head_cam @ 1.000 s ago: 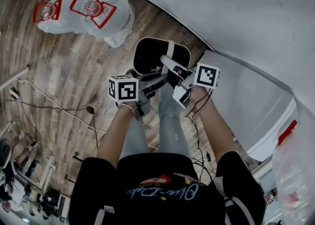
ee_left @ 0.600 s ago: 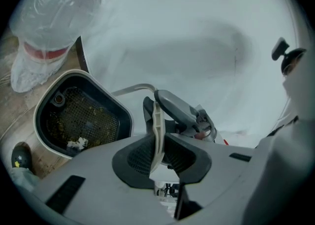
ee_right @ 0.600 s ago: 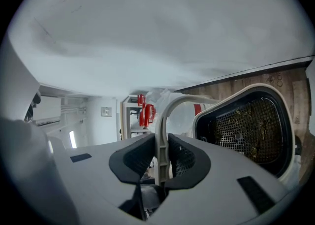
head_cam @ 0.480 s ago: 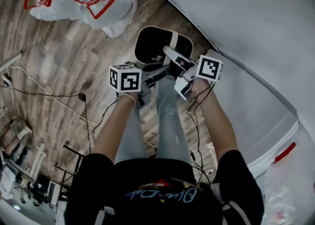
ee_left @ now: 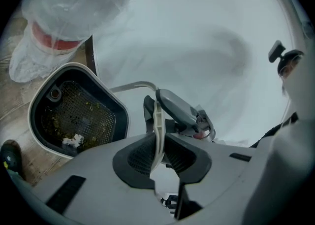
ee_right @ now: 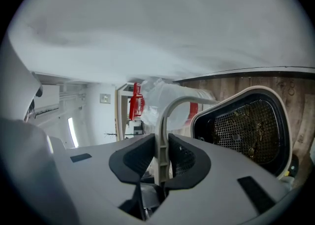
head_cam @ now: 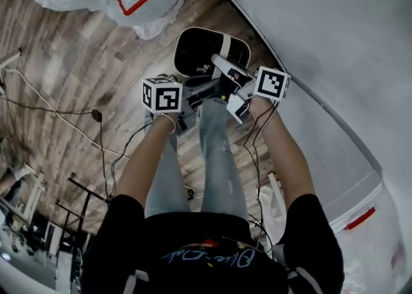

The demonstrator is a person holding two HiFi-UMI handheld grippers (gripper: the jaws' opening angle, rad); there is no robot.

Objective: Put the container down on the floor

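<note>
Two tools (left, right) on container

Person's left gripper: jaws pinched on a thin handle, pointing far, slightly down. Person's right gripper: same grip, just beside it. Left forearm and right forearm: bare, extended.

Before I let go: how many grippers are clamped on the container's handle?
2. The left gripper pinches the handle between its jaws; the right gripper pinches it too, close beside the left.
</note>
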